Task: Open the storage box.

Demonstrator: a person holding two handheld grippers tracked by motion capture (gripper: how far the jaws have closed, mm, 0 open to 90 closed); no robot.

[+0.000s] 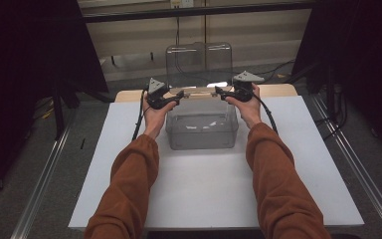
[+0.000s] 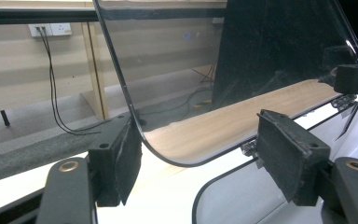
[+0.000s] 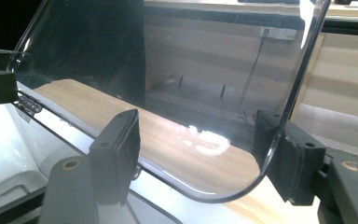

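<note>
Clear box [image 1: 202,124] standing on the table [image 1: 204,194]: left tongs [image 1: 177,98] and right tongs [image 1: 221,91] are flanking its upright lid [image 1: 199,62], both released, letting the hinged lid stand open unaided.

Both forearms reach forward, left gripper [image 1: 180,96] and right gripper [image 1: 219,91] facing inward, jaws parted.

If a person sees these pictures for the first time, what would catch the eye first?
First, the clear plastic box at the far middle of the white table, with its see-through lid standing up behind it. Next, two orange sleeves reach in from below. The left gripper and the right gripper sit at the box's two back corners, each with open jaws around a lower corner of the lid.
</note>
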